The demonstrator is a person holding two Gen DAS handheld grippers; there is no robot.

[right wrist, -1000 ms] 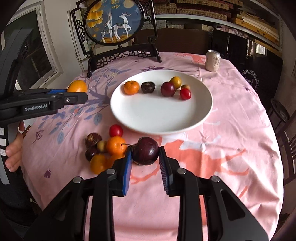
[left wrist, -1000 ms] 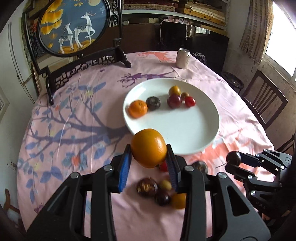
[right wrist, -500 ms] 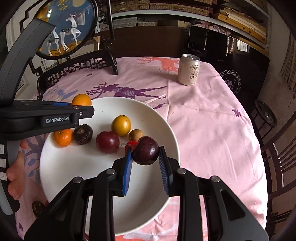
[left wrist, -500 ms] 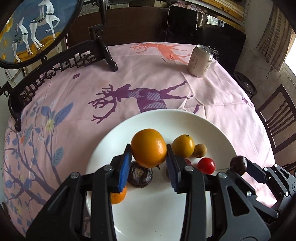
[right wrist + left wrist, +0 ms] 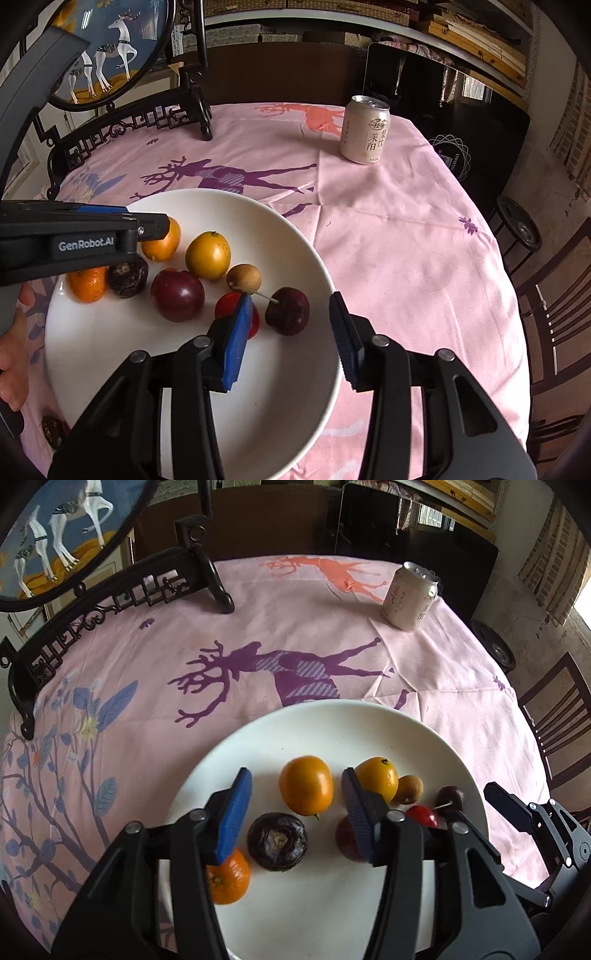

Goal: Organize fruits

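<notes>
Left hand-held gripper [image 5: 296, 799] and right hand-held gripper [image 5: 291, 339], jaws just opened, stand released above the white plate [image 5: 280, 406], where the orange [image 5: 306, 785] and dark cherry [image 5: 287, 311] lie between their pads, untouched.

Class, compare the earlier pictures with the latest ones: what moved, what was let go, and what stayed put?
Both claws carried fruit from the tablecloth to the white plate, and their jaws have just been opening. The left claw released the orange; the right claw released the dark cherry. Both fruits now rest on the plate. The can stayed put.
</notes>
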